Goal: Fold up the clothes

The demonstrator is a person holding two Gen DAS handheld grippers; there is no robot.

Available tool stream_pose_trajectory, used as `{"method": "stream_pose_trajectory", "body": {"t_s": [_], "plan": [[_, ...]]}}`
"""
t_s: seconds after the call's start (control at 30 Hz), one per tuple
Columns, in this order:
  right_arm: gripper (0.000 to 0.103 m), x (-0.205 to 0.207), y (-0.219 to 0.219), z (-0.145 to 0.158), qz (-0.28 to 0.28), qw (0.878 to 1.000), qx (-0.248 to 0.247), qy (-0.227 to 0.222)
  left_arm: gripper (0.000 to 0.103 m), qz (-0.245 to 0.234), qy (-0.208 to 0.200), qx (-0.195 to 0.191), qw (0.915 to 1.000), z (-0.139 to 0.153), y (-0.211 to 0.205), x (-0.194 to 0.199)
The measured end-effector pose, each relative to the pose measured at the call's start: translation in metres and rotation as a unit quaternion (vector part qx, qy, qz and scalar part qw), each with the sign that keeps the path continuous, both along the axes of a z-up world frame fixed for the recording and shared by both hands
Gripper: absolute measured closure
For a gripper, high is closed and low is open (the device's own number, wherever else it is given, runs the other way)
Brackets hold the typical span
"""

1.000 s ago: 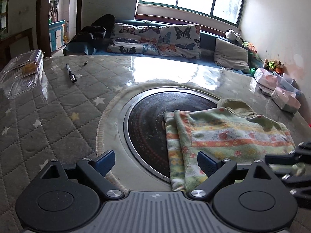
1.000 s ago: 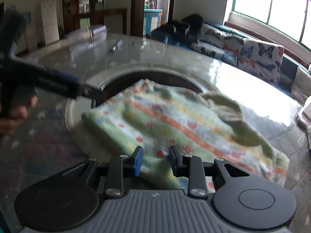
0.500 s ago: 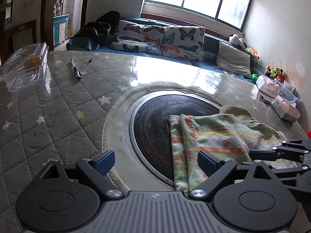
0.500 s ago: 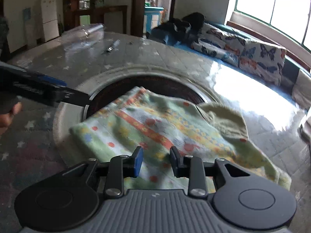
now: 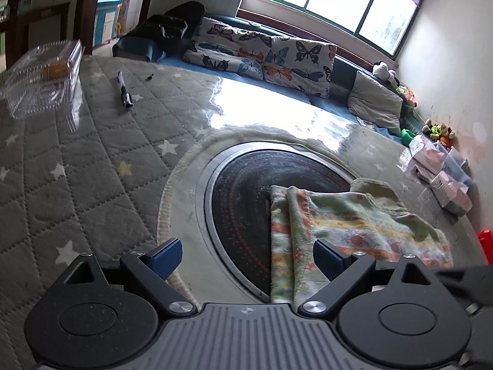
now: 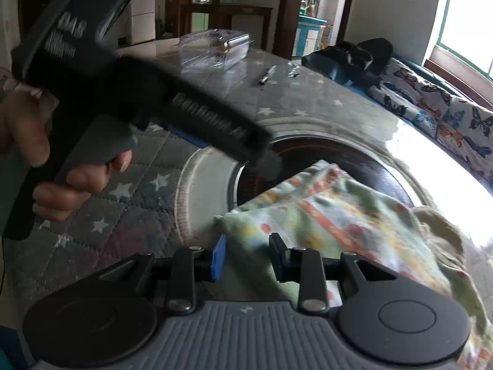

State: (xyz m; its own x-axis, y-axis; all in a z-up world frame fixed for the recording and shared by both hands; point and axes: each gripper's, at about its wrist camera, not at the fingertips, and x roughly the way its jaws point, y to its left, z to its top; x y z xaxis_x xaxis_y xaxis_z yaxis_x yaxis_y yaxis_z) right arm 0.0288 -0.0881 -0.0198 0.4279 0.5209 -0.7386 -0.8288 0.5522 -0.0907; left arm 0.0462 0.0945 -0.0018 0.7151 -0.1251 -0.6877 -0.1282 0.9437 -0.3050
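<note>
L gripper [image 5: 248, 257] wide apart, empty, above worktop [image 5: 92, 160]. R gripper [image 6: 246, 260] part-open, cloth [image 6: 339, 215] edge between pads, not clamped.

blurred left hand-held gripper [image 6: 258, 157], garment [image 6: 354, 225] cut off

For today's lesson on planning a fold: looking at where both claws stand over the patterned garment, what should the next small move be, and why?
Probably ease the right claw down onto the near edge of the patterned garment and close. Its fingers straddle that edge, seemingly without pinching it. The left claw hangs wide open and empty over the dark round plate, so no fold can begin until one edge is held.
</note>
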Motion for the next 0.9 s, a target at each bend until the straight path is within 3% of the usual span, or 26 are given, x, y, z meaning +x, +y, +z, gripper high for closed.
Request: {"method": "stream_pose_trajectory", "body": {"t_s": [0.17,0.23,0.33,0.73,0.83,0.9], "plan": [[0.071,0.000,0.008,-0.007,-0.003,1.000,-0.001,-0.004,0.009,0.004,0.008,-0.038,0.9992,0.000,0.004,0.004],[0.082,0.000,0.007,-0.006,-0.007,1.000,-0.001,-0.007,0.009,0.003,0.011,-0.049,0.9987,0.001,0.003,0.005],[0.091,0.002,0.004,-0.002,-0.013,1.000,0.012,-0.002,0.009,0.004,0.016,-0.063,0.9979,0.000,0.001,0.007],[0.095,0.009,-0.032,0.035,-0.047,0.995,0.090,0.014,0.008,0.022,0.049,-0.133,0.9897,-0.007,-0.012,0.023],[0.096,0.008,-0.041,0.041,-0.050,0.994,0.100,0.014,0.011,0.016,0.053,-0.152,0.9869,-0.009,-0.017,0.028],[0.096,0.007,-0.045,0.042,-0.051,0.993,0.104,0.016,0.020,0.011,0.058,-0.163,0.9848,-0.012,-0.020,0.031]]}}
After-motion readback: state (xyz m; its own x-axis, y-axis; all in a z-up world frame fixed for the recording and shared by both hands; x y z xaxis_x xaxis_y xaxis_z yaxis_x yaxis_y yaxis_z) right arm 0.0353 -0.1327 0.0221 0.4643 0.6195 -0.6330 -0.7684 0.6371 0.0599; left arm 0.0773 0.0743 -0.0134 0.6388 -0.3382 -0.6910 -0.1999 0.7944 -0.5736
